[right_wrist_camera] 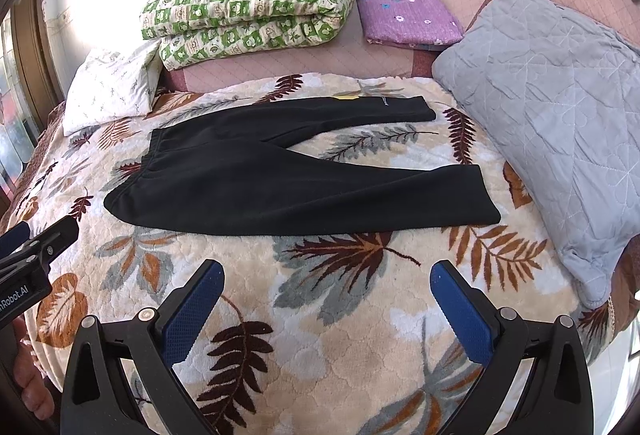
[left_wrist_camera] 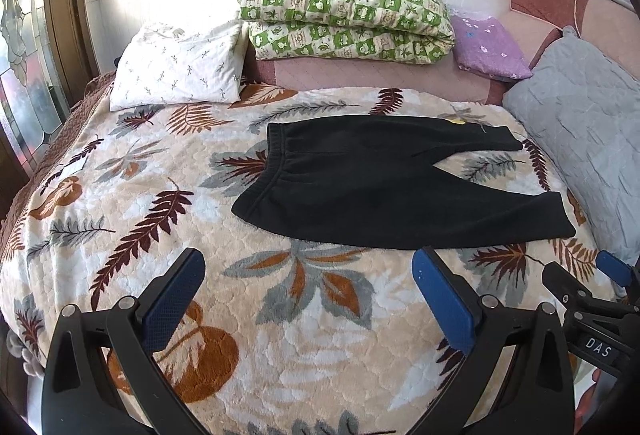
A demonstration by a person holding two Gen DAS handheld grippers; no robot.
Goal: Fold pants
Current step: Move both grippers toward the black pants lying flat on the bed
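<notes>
Black pants (left_wrist_camera: pixel 368 187) lie spread flat on a leaf-patterned blanket (left_wrist_camera: pixel 280 315), waistband to the left, both legs pointing right and splayed apart. They also show in the right wrist view (right_wrist_camera: pixel 280 179). My left gripper (left_wrist_camera: pixel 308 267) is open and empty, hovering above the blanket just short of the pants' near edge. My right gripper (right_wrist_camera: pixel 326 279) is open and empty, also short of the near edge, below the near leg. The right gripper shows at the right edge of the left wrist view (left_wrist_camera: pixel 580 279).
A white pillow (left_wrist_camera: pixel 176 67), a folded green checked quilt (left_wrist_camera: pixel 344 11) and a purple folded cloth (left_wrist_camera: pixel 488 43) lie at the back of the bed. A grey quilted cushion (right_wrist_camera: pixel 560 115) lies along the right. A window frame (left_wrist_camera: pixel 60 15) stands at the left.
</notes>
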